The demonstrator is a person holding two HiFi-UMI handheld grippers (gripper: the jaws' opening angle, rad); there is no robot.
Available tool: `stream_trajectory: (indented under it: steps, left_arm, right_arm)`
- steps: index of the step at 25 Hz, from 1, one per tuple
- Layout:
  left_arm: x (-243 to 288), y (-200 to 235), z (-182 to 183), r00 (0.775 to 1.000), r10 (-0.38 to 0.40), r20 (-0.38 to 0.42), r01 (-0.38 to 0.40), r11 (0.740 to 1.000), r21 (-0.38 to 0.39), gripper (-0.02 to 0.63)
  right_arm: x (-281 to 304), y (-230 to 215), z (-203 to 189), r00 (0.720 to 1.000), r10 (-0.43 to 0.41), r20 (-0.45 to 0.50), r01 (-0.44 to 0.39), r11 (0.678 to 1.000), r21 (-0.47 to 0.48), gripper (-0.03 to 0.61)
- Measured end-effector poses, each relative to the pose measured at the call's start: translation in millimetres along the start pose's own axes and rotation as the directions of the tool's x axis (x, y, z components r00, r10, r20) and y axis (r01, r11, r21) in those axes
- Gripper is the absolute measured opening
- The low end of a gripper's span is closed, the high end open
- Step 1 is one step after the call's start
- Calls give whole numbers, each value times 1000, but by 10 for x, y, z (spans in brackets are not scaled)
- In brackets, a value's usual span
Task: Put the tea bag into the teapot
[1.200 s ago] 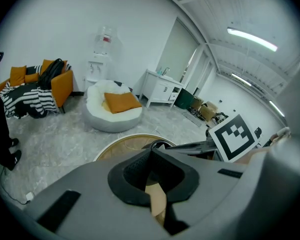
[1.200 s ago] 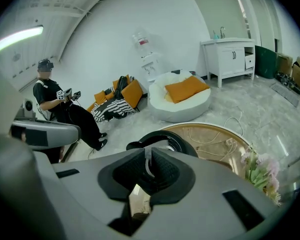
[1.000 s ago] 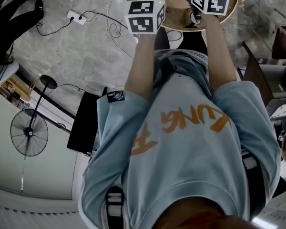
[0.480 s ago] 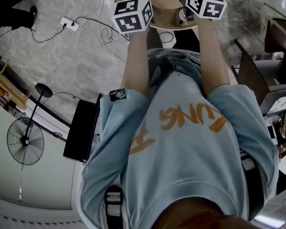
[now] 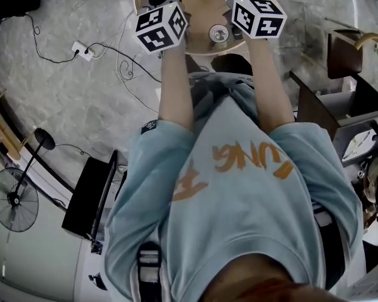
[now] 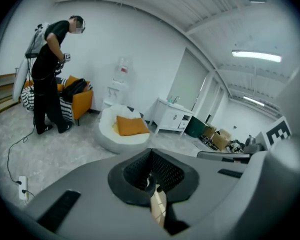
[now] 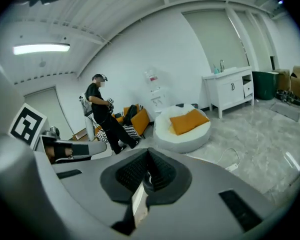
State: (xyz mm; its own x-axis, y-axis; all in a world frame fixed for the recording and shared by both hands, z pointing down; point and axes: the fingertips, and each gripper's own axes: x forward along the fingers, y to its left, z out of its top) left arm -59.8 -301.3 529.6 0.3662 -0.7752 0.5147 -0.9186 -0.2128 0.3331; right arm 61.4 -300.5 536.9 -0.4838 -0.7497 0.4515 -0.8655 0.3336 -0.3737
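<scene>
Grippers and table (image 5: 205, 43) have drifted left in head view. Left gripper (image 6: 151, 171), right gripper (image 7: 147, 173) clenched, empty, aimed across room. Tea bag, teapot not identifiable. Pre-grasp; next: tip down, locate bag.

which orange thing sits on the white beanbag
The orange square cushion, lying on the white beanbag; the orange armchair stands beside the person in black.

Background: white round beanbag (image 6: 110, 134) with orange cushion (image 6: 131, 126), white low cabinet (image 6: 173, 119), person in black (image 6: 47, 79) standing by orange armchair (image 6: 84, 100), black floor fan (image 5: 14, 200).
</scene>
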Motion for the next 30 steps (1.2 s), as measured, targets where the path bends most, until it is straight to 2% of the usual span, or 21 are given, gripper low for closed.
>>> stream_trajectory:
  steps: [4,9,12,16,19,23,26,30]
  left_arm:
    - [-281,-348,342,992,-1,124,-3,1000,26,24]
    - [-652,-674,853,965,7,262,-22,998,54,24]
    - [-919,-711,1190,941,38,336,-64,996,66,24]
    - [-1276,-892,1658,899,37,435,-125,976,176,25]
    - [-1531,-1002,1927,868,30,495,-171,955,243,24]
    - [-1739,-1085,2099,848,31,530,-210,937,281,23]
    - [-1761,-1110,2102,850,31,527,-214,932,291,23]
    - [-1683,-1127,2026,864,22,503,-197,934,297,25]
  right_arm:
    - [-412,4,429,995,37,89,-31,997,-71,14]
    - [-869,72,1039,980,75,186,-40,982,-183,14]
    - [-1084,325,1481,965,98,244,-8,938,-346,14]
    - [-1392,631,2112,917,117,382,87,874,-477,14]
    - [-1576,742,2412,880,134,455,117,868,-483,14]
    - [-1678,763,2536,871,137,471,122,870,-477,14]
    - [-1686,765,2517,872,143,469,113,872,-476,14]
    - [-1678,680,2466,876,130,463,113,880,-461,14]
